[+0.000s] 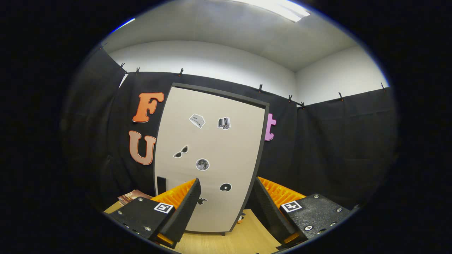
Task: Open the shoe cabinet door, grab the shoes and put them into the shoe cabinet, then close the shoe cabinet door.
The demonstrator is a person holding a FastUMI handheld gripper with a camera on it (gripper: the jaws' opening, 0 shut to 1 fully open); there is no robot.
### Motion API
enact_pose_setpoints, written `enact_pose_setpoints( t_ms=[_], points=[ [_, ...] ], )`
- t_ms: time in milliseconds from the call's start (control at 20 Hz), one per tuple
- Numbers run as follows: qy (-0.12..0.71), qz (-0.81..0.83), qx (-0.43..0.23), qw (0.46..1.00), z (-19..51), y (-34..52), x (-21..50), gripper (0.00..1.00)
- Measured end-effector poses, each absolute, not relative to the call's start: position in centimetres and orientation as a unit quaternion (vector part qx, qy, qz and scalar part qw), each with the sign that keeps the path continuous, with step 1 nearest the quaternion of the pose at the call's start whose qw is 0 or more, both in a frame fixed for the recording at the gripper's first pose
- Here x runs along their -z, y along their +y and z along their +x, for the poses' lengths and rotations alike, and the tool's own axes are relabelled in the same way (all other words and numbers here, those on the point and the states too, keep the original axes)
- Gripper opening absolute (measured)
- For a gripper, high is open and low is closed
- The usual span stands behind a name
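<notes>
In the gripper view, the shoe cabinet [212,155] is seen standing upright on the light wooden surface [243,236], straight ahead of the fingers and beyond them. Its pale door [208,141] is shut and faces the camera, framed by a dark edge along the top and down the right side. Several small stickers [202,164] are scattered over the door face. A short dark handle [161,185] is set near the door's lower left edge, just beside the left finger's tip.

The gripper [226,192] is held with its fingers [187,208] spread wide apart and released; nothing is grasped between them. The lower part of the door is seen through the gap between the fingers, and no contact with it can be made out. The cabinet's bottom edge is raised slightly on a small foot, with bare surface left between that edge and the finger bases.

To the left of the cabinet, behind the left finger, a brownish stack like books or magazines [132,195] is lying on the surface. At the cabinet's lower right corner a small white and orange object [241,218] is partly seen; what it is cannot be told. The booth's black cloth wall [335,148] stands behind the cabinet and to the right of it.
</notes>
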State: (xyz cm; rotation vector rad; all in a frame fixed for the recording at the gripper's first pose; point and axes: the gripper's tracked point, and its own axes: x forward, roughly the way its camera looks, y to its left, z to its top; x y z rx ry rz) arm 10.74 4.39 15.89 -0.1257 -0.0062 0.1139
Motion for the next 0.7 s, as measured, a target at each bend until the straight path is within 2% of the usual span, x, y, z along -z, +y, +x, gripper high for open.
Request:
enact_pose_setpoints(
  t_ms=[700],
  points=[
    [0.002,-0.042,-0.027,0.999,6.3,2.9,-14.2,0.95]
  ],
)
